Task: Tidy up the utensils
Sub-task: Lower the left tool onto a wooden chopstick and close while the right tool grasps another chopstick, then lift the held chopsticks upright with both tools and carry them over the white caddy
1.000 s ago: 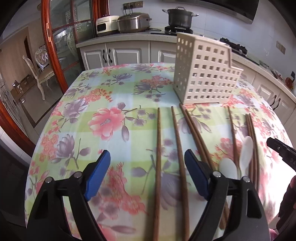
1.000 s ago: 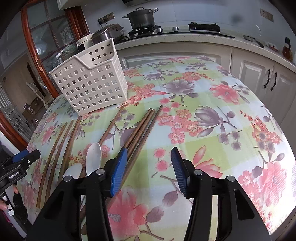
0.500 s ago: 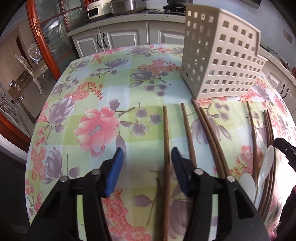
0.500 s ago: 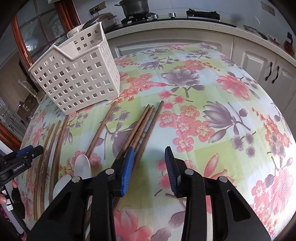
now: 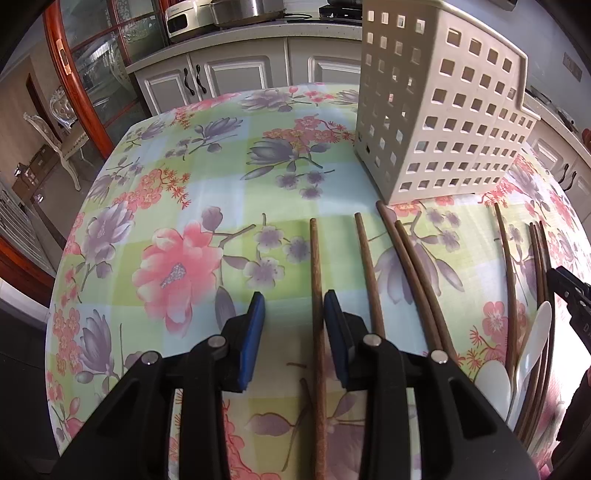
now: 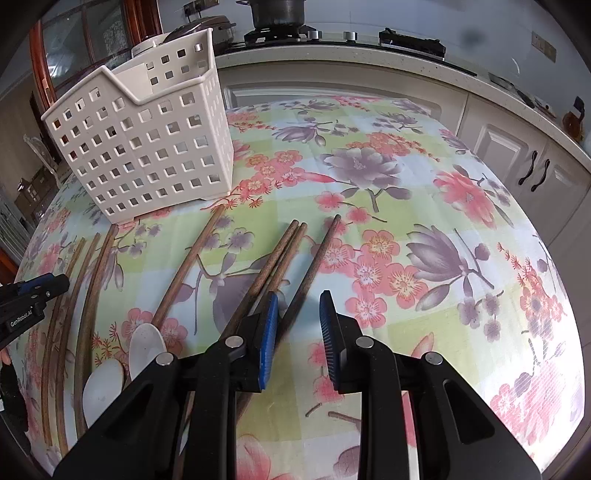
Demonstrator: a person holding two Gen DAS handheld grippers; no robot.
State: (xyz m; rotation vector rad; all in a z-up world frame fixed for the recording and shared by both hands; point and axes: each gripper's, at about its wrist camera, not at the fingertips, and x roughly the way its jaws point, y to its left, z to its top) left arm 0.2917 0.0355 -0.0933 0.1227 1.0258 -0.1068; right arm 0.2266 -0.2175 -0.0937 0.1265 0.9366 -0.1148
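Several brown wooden chopsticks and two white spoons lie on a floral tablecloth in front of a white perforated utensil basket (image 5: 439,122), also in the right wrist view (image 6: 144,140). My left gripper (image 5: 293,314) is open, low over the table, its jaws on either side of the leftmost chopstick (image 5: 317,295). My right gripper (image 6: 297,317) is open, its jaws around the rightmost chopstick (image 6: 314,266), beside a touching pair (image 6: 280,258). The spoons (image 6: 122,350) lie at the left of that view, and at the right in the left wrist view (image 5: 517,362).
The round table (image 6: 461,221) drops off on all sides. Kitchen cabinets and a counter with a stove and pot (image 6: 277,14) stand behind it. A red-framed glass door (image 5: 92,74) and a chair (image 5: 55,125) are at the left.
Both grippers have moved forward and down toward the table. Both sets of jaws have narrowed around a chopstick. The basket looms larger.
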